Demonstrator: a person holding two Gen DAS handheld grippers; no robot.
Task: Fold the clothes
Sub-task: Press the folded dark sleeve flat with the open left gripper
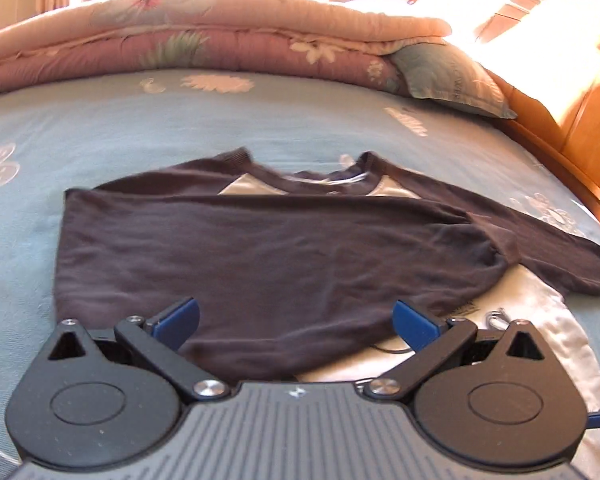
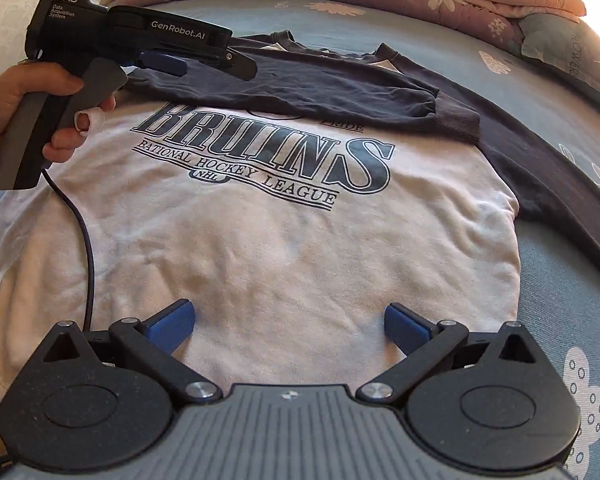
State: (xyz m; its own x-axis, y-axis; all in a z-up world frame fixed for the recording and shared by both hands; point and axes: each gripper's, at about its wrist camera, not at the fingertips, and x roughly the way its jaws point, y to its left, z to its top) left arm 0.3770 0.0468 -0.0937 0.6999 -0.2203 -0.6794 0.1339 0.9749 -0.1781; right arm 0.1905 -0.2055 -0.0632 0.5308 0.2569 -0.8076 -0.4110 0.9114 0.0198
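A white sweatshirt (image 2: 284, 248) with dark sleeves and a "BRUINS" print lies flat on the bed. Its left sleeve (image 2: 320, 88) is folded across the chest, cuff toward the right. The other sleeve (image 2: 540, 172) stretches out to the right. In the left wrist view the folded sleeve (image 1: 260, 248) fills the middle, and my left gripper (image 1: 296, 320) hovers open just above its near edge with nothing in it. A hand (image 2: 28, 100) holds that left gripper (image 2: 204, 60) over the shirt's upper left. My right gripper (image 2: 288, 324) stands open over the shirt's lower hem area, holding nothing.
The blue floral bedsheet (image 1: 100, 128) surrounds the shirt. A folded pink quilt (image 1: 220, 40) and a pillow (image 1: 452, 76) lie at the far side. A wooden bed frame (image 1: 560, 120) runs along the right. A black cable (image 2: 88, 240) hangs from the left gripper across the shirt.
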